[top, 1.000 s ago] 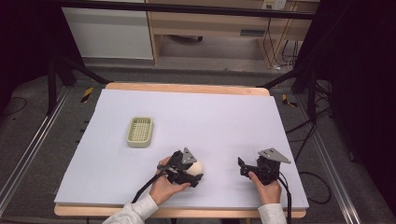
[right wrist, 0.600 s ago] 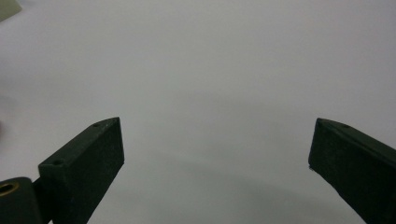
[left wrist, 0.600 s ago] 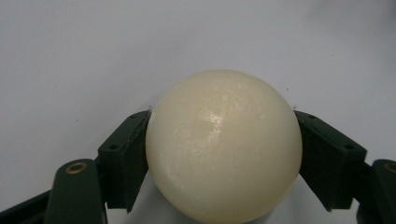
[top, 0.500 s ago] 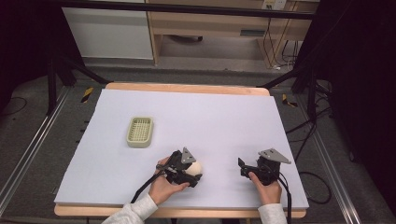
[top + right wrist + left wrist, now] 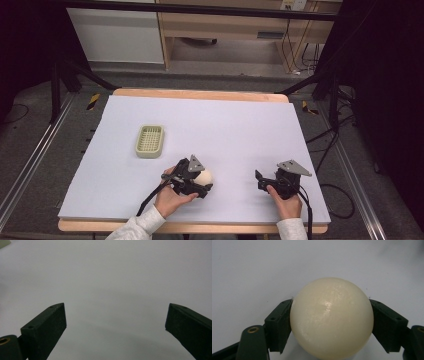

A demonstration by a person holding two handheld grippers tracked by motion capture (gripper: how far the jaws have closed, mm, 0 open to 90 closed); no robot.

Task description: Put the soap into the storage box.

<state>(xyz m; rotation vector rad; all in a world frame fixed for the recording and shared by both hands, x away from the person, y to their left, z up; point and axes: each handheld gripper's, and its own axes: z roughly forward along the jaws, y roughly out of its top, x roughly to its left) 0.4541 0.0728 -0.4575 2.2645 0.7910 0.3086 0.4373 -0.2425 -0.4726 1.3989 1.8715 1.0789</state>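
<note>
A cream-white ball [image 5: 331, 318] sits between the two black jaws of my left gripper [image 5: 331, 325], which press on its sides. In the high view that ball [image 5: 203, 176] rests low over the white table sheet near the front edge, held by my left gripper [image 5: 200, 181]. My right gripper [image 5: 260, 179] lies farther right on the sheet, a hand behind it. Its jaws stand wide apart with nothing between them, over the bare sheet, as my right gripper [image 5: 116, 322] view shows.
A pale green slotted tray [image 5: 150, 141] lies on the white sheet [image 5: 225, 125] to the left of centre, behind my left gripper. The wooden table edge [image 5: 200, 93] runs along the back. Dark stands and cables flank the table.
</note>
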